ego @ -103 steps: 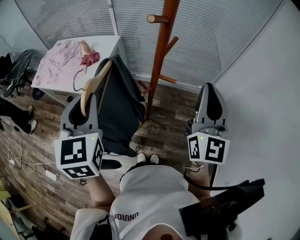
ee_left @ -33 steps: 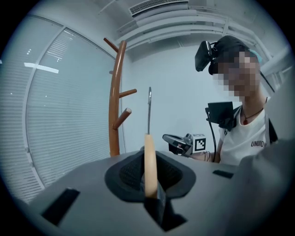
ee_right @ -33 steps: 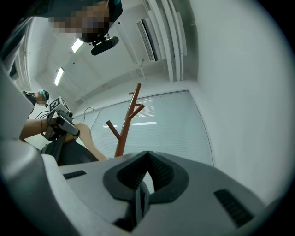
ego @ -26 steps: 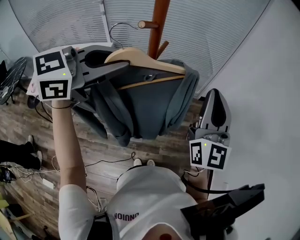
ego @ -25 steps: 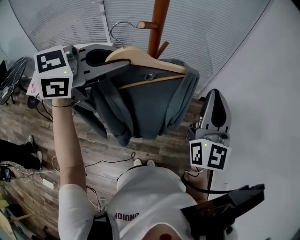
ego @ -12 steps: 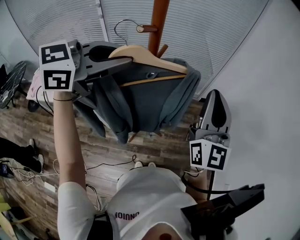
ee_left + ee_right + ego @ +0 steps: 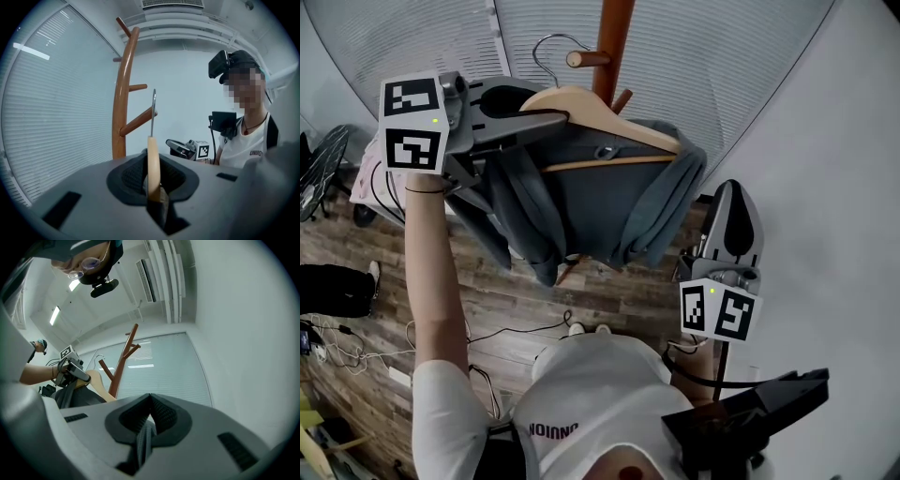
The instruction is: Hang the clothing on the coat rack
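Our left gripper (image 7: pixel 553 117), clamping the wooden hanger (image 7: pixel 619 122) with dark grey garment (image 7: pixel 591 206), has neared the brown peg (image 7: pixel 589 59), top centre; hooking remains; right gripper (image 7: pixel 731 197) closed, empty.

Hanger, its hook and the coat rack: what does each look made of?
The hanger looks like pale wood with a smooth, lightly glossy finish. Its hook is thin, grey and shiny, likely metal wire. The coat rack looks like reddish-brown stained wood, rounded and smooth, with a paler cut end on one peg.
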Demonstrator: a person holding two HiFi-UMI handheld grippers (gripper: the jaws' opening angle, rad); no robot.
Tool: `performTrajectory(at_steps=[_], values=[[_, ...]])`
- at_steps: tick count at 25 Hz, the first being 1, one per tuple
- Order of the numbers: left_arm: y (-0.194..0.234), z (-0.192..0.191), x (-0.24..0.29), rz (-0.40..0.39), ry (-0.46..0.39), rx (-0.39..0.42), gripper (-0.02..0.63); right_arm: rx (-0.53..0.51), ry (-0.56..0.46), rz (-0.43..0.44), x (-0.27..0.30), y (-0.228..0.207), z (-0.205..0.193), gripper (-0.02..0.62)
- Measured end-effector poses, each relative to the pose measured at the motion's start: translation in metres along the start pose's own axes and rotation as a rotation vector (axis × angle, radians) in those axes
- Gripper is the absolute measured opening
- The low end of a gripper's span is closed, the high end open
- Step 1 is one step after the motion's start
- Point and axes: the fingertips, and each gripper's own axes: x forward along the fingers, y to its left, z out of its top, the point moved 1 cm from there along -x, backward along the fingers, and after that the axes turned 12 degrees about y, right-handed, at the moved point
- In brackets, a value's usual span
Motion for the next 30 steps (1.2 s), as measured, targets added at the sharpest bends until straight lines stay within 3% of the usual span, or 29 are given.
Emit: performTrajectory(at_steps=[12, 30], values=[[-0.004, -0.002, 0.004, -0.039, 0.016, 0.009, 0.063, -0.017, -0.006, -0.024, -0.006, 0.0, 0.013, 0.02], [0.004, -0.01, 0.012, -0.026, 0.04, -0.017, 0.064, -0.025, 0.001, -0.031, -0.01, 0.001, 0.02, 0.02]])
